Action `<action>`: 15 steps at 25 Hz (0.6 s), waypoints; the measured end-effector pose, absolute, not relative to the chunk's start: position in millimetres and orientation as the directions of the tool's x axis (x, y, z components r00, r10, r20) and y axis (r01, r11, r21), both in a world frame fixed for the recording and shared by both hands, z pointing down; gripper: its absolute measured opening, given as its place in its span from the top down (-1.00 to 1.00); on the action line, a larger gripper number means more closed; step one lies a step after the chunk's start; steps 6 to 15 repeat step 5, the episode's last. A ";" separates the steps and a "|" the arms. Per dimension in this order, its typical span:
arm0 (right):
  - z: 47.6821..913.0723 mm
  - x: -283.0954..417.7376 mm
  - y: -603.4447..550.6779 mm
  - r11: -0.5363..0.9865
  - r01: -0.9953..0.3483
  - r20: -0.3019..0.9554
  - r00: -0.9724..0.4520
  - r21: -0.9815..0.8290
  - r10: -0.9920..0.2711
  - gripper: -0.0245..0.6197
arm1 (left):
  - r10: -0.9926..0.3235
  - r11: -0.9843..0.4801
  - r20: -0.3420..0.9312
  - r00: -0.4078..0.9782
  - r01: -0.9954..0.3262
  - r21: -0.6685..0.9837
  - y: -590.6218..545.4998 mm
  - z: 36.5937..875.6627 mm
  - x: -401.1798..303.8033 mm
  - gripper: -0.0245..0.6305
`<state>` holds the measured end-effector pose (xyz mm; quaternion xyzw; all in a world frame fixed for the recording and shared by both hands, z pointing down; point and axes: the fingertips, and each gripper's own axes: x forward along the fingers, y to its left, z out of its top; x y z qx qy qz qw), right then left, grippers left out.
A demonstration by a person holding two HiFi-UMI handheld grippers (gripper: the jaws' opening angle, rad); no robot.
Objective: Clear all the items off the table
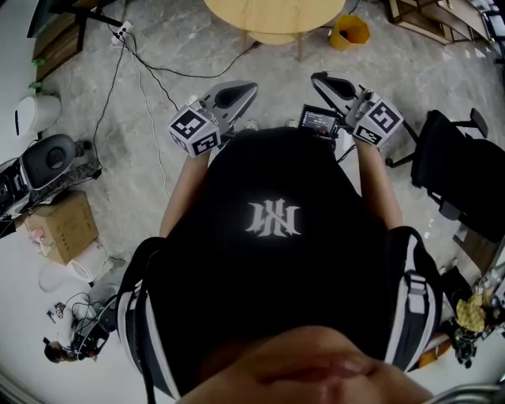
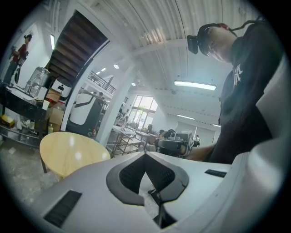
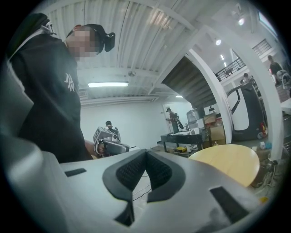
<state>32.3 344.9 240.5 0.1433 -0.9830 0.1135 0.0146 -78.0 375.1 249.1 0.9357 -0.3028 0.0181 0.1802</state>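
My left hand-held gripper (image 1: pixel 249 87) and right hand-held gripper (image 1: pixel 317 78) are pinched closed on nothing, and the round desk (image 1: pixel 272 17) ahead looks bare, so clearing seems finished.

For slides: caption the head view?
Person holds left gripper and right gripper, both shut and empty, facing a round wooden table.

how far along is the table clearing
Done, it seems: no items show on the round table. In hand: nothing; the left gripper and right gripper are both shut and empty. Left: nothing visible, though the head view cuts off its far part.
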 end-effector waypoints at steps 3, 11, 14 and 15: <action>242.1 35.0 342.9 0.932 -0.286 0.060 -0.958 -0.225 -0.279 0.91 | -0.553 -0.753 0.147 0.820 -0.567 0.334 377.0 251.3 -73.9 0.89; 241.9 36.5 341.0 0.931 -0.286 0.056 -0.958 -0.228 -0.280 0.91 | -0.550 -0.751 0.151 0.821 -0.566 0.341 378.1 252.6 -72.2 0.89; 241.9 36.5 341.0 0.931 -0.286 0.056 -0.958 -0.228 -0.280 0.91 | -0.550 -0.751 0.151 0.821 -0.566 0.341 378.1 252.6 -72.2 0.89; 241.9 36.5 341.0 0.931 -0.286 0.056 -0.958 -0.228 -0.280 0.91 | -0.550 -0.751 0.151 0.821 -0.566 0.341 378.1 252.6 -72.2 0.89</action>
